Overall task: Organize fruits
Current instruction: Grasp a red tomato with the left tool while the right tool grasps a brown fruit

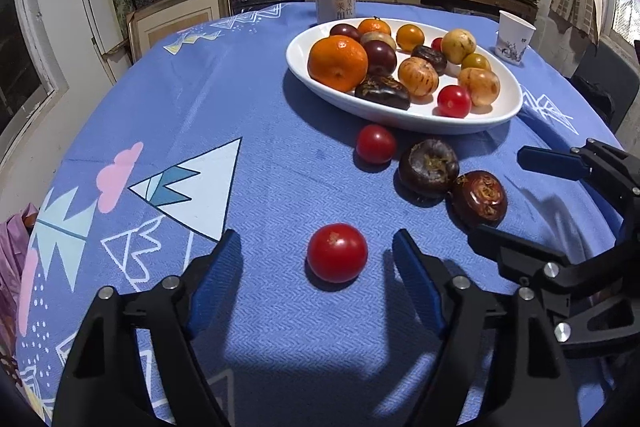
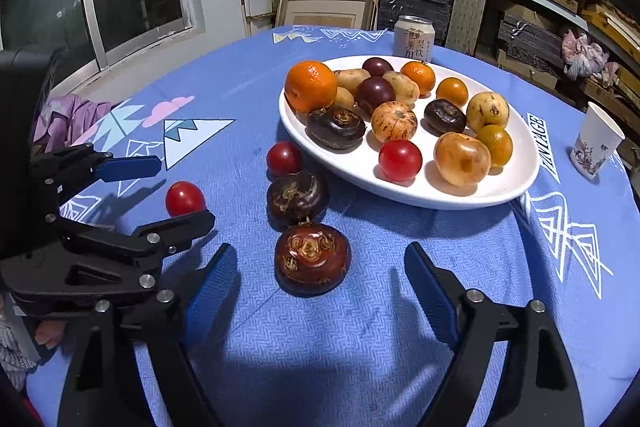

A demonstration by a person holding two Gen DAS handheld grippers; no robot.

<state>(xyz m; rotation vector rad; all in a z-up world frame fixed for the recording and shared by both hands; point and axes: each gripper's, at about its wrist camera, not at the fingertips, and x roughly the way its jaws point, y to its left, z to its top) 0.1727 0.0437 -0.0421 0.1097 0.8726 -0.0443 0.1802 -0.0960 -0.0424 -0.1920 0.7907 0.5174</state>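
L wrist: left gripper gaped around a cherry tomato on blue tablecloth, pads not touching | R wrist: right gripper spread wide, water chestnut between jaws, untouched; white oval plate of fruit just beyond.

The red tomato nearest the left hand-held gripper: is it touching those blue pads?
Apart. The left wrist view shows tablecloth on both sides between tomato and pads.
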